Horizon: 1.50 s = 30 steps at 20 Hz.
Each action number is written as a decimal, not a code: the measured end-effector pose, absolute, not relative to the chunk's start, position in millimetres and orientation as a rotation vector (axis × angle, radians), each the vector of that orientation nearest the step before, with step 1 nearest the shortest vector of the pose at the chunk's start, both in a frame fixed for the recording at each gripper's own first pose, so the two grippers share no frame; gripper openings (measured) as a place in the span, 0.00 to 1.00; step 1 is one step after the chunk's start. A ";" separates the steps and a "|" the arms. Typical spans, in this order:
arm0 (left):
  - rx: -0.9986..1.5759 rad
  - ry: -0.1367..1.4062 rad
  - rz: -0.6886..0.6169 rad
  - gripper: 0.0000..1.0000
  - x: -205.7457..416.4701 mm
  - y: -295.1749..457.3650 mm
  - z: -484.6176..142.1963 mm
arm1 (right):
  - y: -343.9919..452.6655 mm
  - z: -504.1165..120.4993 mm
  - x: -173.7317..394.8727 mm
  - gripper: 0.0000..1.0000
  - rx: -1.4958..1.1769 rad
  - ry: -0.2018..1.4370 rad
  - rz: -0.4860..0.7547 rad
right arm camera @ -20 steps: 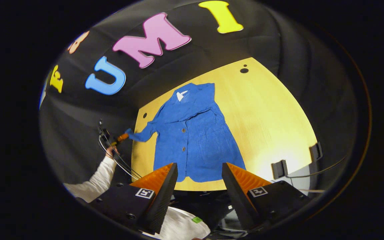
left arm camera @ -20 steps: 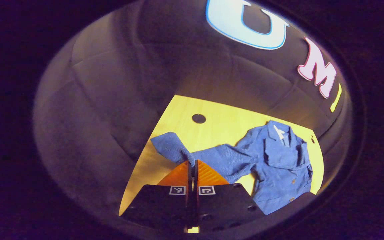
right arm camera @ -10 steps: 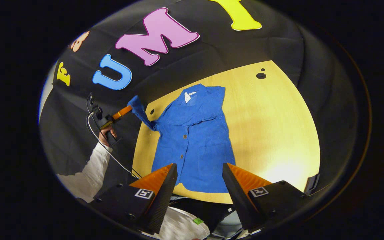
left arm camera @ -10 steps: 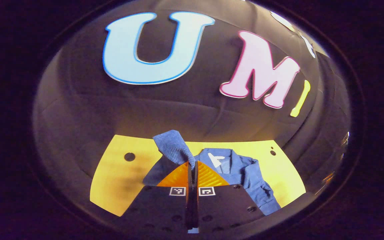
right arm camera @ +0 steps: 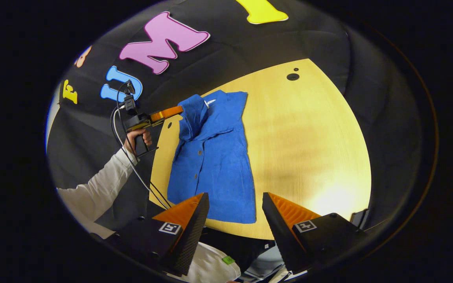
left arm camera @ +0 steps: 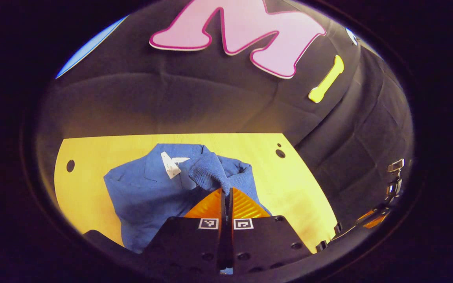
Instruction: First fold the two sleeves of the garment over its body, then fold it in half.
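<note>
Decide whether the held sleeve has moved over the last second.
Yes. In the right gripper view, the sleeve, clamped by the left gripper, has swung from beyond the table's edge onto the jacket's collar area.

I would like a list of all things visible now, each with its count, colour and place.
jacket: one, blue, lying on the table, buttons facing up.
sleeve: one, blue, lifted over the jacket's collar area, pinched by the left gripper.
label: one, white, inside the collar.
table: one, yellow wood, with small dark holes near its far edge.
cable: dark, hanging from the left gripper.
left gripper: one, shut on the sleeve.
right gripper: one, open, above the table's near edge.
hand: one, white sleeved arm, holding the left gripper.
</note>
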<state>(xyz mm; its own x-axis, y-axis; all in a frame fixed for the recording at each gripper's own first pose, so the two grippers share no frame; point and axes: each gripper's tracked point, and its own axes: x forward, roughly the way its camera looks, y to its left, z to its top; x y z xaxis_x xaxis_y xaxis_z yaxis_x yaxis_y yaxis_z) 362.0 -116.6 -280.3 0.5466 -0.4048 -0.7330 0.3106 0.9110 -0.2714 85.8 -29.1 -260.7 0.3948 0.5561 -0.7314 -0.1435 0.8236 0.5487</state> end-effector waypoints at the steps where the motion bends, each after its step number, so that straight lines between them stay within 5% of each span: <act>1: -0.098 0.918 -0.417 0.00 367.0 -125.1 -291.0 | -34.0 -266.2 84.5 0.89 0.439 1.086 0.450; 8: 0.024 1.057 -0.466 0.02 364.3 -194.0 -337.1 | -46.9 -284.5 82.7 0.89 0.463 1.116 0.437; 9: -0.008 1.095 -0.504 0.08 353.7 -207.5 -346.1 | -46.9 -286.2 83.8 0.89 0.466 1.117 0.440; 11: -0.088 1.150 -0.533 0.60 337.7 -228.4 -351.8 | -44.8 -288.9 85.2 0.89 0.463 1.123 0.445; 12: -0.114 1.153 -0.528 0.69 335.5 -231.4 -351.0 | -43.5 -291.2 85.3 0.89 0.459 1.127 0.449; 17: -0.127 1.160 -0.512 0.85 300.1 -202.7 -327.5 | -25.1 -296.6 82.7 0.89 0.436 1.147 0.475; 28: -0.018 1.334 -0.193 0.86 101.4 34.4 -342.0 | 74.7 -339.1 68.1 0.89 0.242 1.257 0.528; 29: -0.048 1.368 -0.171 0.85 84.1 45.8 -350.7 | 77.2 -353.3 67.3 0.70 0.206 1.306 0.521; 30: -0.072 1.403 -0.137 0.85 66.5 58.9 -360.7 | 78.6 -362.5 68.6 0.95 0.189 1.323 0.487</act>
